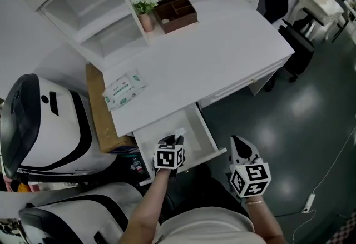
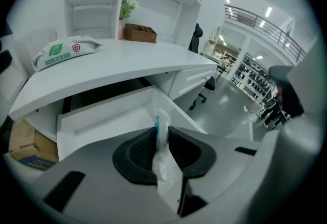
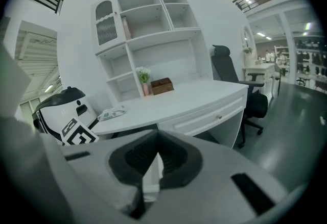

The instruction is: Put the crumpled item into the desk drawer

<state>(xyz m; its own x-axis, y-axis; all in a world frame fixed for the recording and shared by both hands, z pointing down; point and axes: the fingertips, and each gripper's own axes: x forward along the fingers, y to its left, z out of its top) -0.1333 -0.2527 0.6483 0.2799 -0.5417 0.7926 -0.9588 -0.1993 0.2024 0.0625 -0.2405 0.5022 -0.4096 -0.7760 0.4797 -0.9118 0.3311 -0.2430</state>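
Note:
The crumpled item (image 2: 162,158), a clear-white wrapper with a blue streak, is pinched between the dark pads of my left gripper (image 2: 161,133), which is shut on it. In the head view that gripper (image 1: 176,139) hangs over the front of the open white desk drawer (image 1: 207,136), with the wrapper (image 1: 179,133) sticking out ahead of it. In the left gripper view the drawer (image 2: 102,118) lies just below and ahead of the jaws. My right gripper (image 1: 238,144) hovers to the right of the drawer, above the floor. Its jaws (image 3: 156,141) meet at the tips with nothing in them.
On the desk top (image 1: 222,54) lie a pack of wipes (image 1: 123,89), a flower pot (image 1: 146,6) and a brown box (image 1: 175,13). A cardboard box (image 1: 100,109) and a white-and-black machine (image 1: 39,120) stand left of the drawer. An office chair (image 1: 297,43) stands at the right.

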